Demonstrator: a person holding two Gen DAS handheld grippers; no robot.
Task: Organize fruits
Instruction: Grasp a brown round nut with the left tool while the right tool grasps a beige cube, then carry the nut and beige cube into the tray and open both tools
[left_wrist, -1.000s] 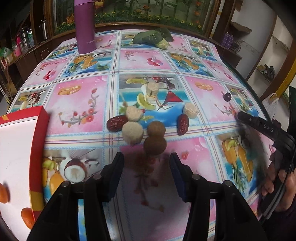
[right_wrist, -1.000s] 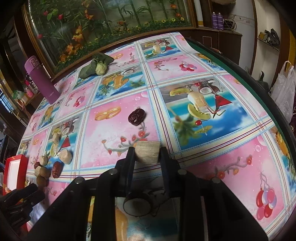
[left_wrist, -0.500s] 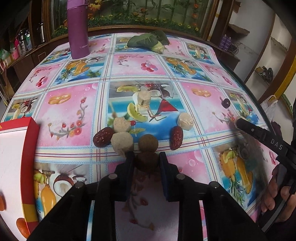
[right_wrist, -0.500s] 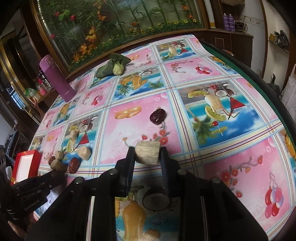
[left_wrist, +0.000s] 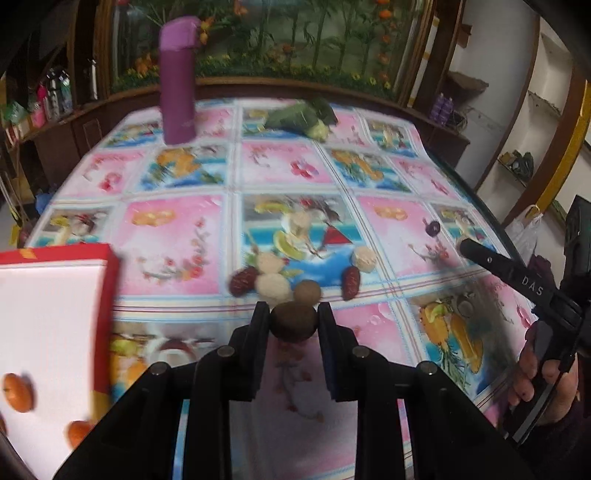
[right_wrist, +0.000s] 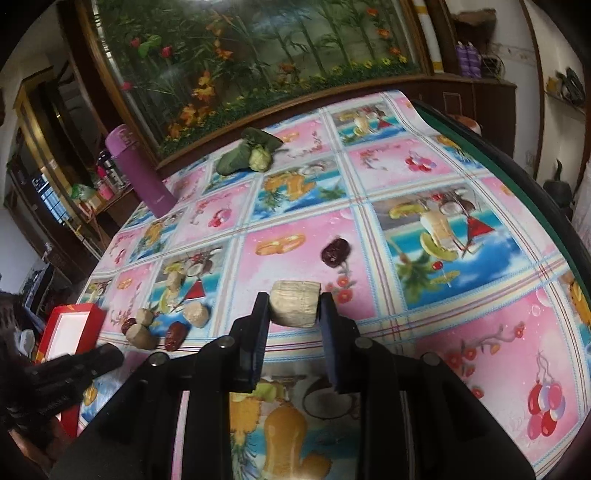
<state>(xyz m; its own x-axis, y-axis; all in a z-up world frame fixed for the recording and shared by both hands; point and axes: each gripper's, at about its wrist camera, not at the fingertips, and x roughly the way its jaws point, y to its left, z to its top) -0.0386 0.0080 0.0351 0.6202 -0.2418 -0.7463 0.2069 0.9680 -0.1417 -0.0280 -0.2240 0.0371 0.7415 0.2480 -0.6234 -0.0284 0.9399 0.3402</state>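
Observation:
My left gripper is shut on a round brown fruit, lifted just clear of the patterned tablecloth. Right behind it lie another brown fruit, pale lumps and two red dates. In the right wrist view my right gripper is shut on a pale beige chunk, held above the cloth. A dark date lies beyond it. The same fruit cluster shows at the lower left of that view, next to my left gripper's tip.
A red box with a white inside sits at the left, with orange fruits in it. A purple flask and a leaf-wrapped bundle stand at the far side. The table edge curves along the right. A hand holds the right gripper.
My left gripper closed on the brown fruit and lifted it off the cloth. My right gripper rose a little with the beige chunk still held.

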